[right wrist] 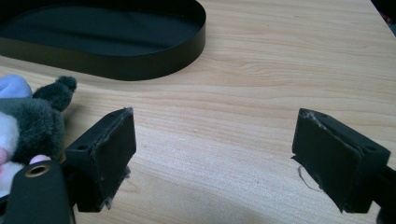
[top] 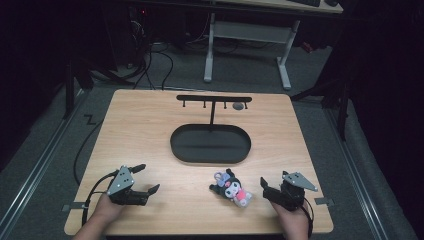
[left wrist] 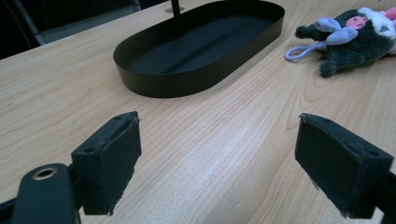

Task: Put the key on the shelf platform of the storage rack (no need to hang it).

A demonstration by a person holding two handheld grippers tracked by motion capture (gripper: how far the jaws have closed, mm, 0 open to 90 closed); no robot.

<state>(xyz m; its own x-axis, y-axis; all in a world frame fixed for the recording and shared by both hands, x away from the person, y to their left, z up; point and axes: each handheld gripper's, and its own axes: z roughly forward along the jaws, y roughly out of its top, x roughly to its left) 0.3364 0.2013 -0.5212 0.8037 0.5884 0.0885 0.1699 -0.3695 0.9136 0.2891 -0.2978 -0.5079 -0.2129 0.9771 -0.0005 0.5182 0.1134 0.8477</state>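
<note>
Table (top: 150,125): light wood top; far edge meets dark floor, room beyond mostly black and hard to read.
Tray (top: 210,144): black oval tray at table centre, low wall; its far end cut off at the top of the left gripper view (left wrist: 196,51), its left part cut off in the right gripper view (right wrist: 107,42).
Hook stand (top: 214,99): thin black post rising from the tray's far rim with a crossbar; small pegs under the bar; a grey blob near its right end, too small to identify.
Plush toy (top: 231,188): dark grey and white with pink parts and a lilac loop, lying on the table in front of the tray, right of centre, just left of the right gripper; face details blurred. Cut off at frame edge in both gripper views (left wrist: 348,37) (right wrist: 28,126).
Left gripper (top: 145,179): jaws spread wide, nothing between them, bare wood below; well apart from the toy.
Right gripper (top: 267,186): jaws released and apart, nothing between the pads; toy beside the left jaw, touch uncertain.
</note>
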